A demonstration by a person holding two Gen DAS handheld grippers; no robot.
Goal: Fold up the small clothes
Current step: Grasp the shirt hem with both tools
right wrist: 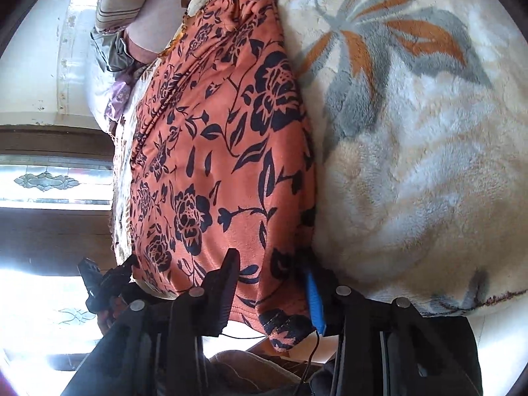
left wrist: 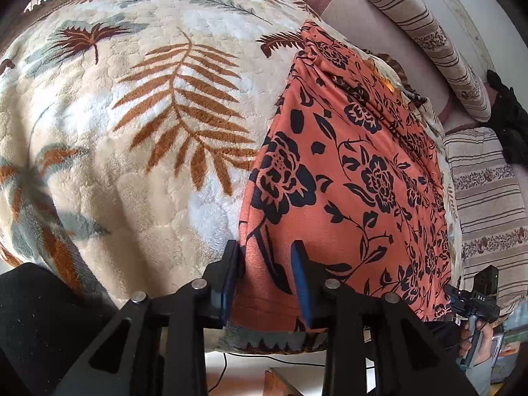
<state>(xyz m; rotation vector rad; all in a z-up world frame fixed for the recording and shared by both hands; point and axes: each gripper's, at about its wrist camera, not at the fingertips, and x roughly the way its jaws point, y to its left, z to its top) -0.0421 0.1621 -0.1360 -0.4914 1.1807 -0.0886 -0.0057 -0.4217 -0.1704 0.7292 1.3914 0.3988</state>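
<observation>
Lying flat on leaf-print blanket [left wrist: 138, 105], orange floral garment [left wrist: 346, 171], left gripper [left wrist: 268, 257] and right gripper [right wrist: 272, 264] fingers spread, straddling its hem.

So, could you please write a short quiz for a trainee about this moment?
1. True or false: the garment is orange with dark flowers.
2. What does the garment lie on? A) bare wooden table B) plush leaf-print blanket C) tiled floor
3. Fill in: the left gripper and the right gripper both have jaws ____ at the garment's near edge.

Key: 1 true; 2 B; 3 open. In each wrist view the hem sits between spread fingers, not yet pinched.
</observation>
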